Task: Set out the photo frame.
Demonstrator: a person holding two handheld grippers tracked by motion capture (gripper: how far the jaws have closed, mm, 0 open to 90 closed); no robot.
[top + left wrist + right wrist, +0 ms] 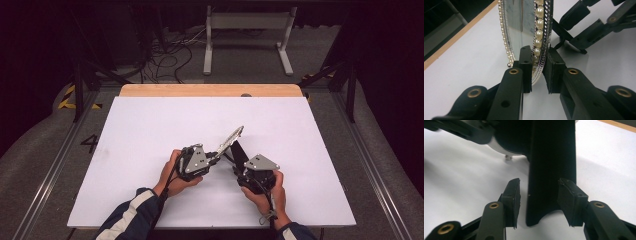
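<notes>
Between the left gripper's (539, 72) two black pads sits the lower rim of a pearl-edged picture frame (529, 27), and the pads press on that rim from both sides, so this tong is clamped on it. Seen from the high view, the frame (231, 138) rises at a slant away from the left gripper (212, 159), lifted off the white table (150, 125) at its far end and reaching up and to the right of the tong's tip.

Just behind the frame, on the side toward the right gripper (239, 167), hangs its black back stand (237, 152). Looking along the right gripper (539, 198), the stand (552, 165) runs straight up between the two pads, but a gap shows on each side: the jaws stand apart around it without gripping.

As a judgement, the work looks like propping the frame up on its stand. What seems done: the frame is picked up and steadied by one tong, and the stand is swung out from the back. What seems left: spreading the stand to its full angle if needed, lowering the frame until it stands on the table, and letting go with the left tong.
</notes>
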